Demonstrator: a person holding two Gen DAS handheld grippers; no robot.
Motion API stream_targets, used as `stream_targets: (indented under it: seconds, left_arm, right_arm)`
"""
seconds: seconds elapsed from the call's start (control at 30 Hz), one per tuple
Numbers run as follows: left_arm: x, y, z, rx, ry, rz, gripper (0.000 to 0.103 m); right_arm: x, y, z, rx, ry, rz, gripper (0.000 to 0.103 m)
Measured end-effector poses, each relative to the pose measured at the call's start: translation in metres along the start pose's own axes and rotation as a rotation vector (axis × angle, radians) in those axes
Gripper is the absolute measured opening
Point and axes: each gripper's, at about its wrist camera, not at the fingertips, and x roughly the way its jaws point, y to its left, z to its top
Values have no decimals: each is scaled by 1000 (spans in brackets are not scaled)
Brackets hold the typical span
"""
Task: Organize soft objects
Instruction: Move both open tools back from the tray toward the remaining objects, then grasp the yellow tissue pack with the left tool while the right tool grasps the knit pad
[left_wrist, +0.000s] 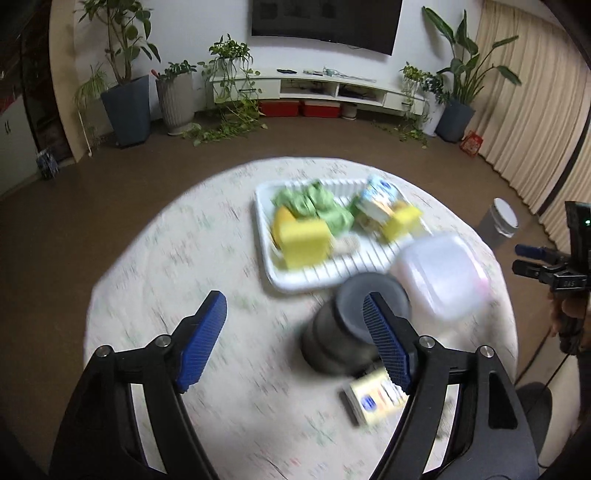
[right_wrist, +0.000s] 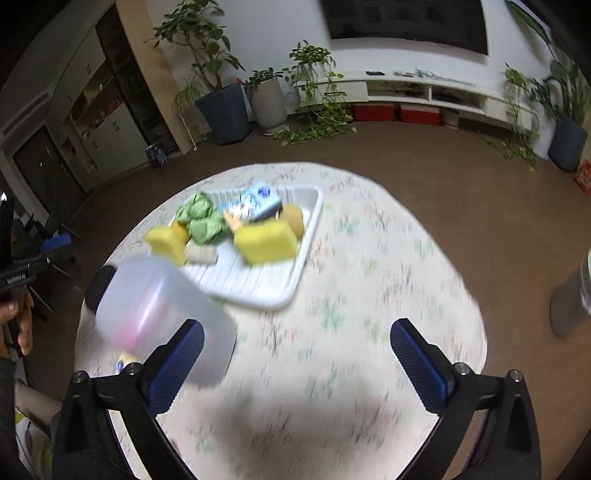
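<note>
A white slatted tray (left_wrist: 325, 271) (right_wrist: 258, 288) on the round table holds yellow sponges (left_wrist: 303, 242) (right_wrist: 266, 242), a crumpled green cloth (left_wrist: 317, 206) (right_wrist: 199, 218), a blue-and-white tissue pack (left_wrist: 380, 197) (right_wrist: 255, 201) and a small white piece (right_wrist: 199, 254). My left gripper (left_wrist: 295, 308) is open and empty above the table, near a dark grey cup (left_wrist: 351, 325). My right gripper (right_wrist: 297, 336) is open and empty above the table, beside a translucent plastic container (right_wrist: 162, 314) (left_wrist: 441, 277). A yellow tissue pack (left_wrist: 375, 400) lies near the table's front edge. Both views are motion-blurred.
The table (left_wrist: 166, 277) (right_wrist: 369, 277) has a pale floral cloth. A grey bin (left_wrist: 498, 221) (right_wrist: 570, 299) stands on the floor to the right. Potted plants and a TV cabinet line the far wall.
</note>
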Motion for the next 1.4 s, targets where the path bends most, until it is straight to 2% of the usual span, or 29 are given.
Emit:
stream_targets:
  seconds: [0.2,0.4,0.8,0.93,1.03,1.4]
  left_arm:
    - [-4,-21,-65,-38,3,-43,76]
    - [-14,-39,-117,-73,-17,-51,76]
    - [-21,-68,-185,-128,-56,-53,76]
    - [-21,-71,-193,-157,-81,-57,76]
    - [-21,-73,-190,-142,-90,-38,76]
    - [1,-76,-177,-140,-59,-42,76]
  right_arm:
    - [-15,9,-59,69,-17,36,103]
    - [-15,35,-117,99,0,56,103]
    - [-6,128,-189,-13,-32,50,103]
    - [4,147,-201,-54,-43,21,103]
    - [10,155,-204,-79,-52,0,103]
    - [29,154,-200,-77,-57,-25,103]
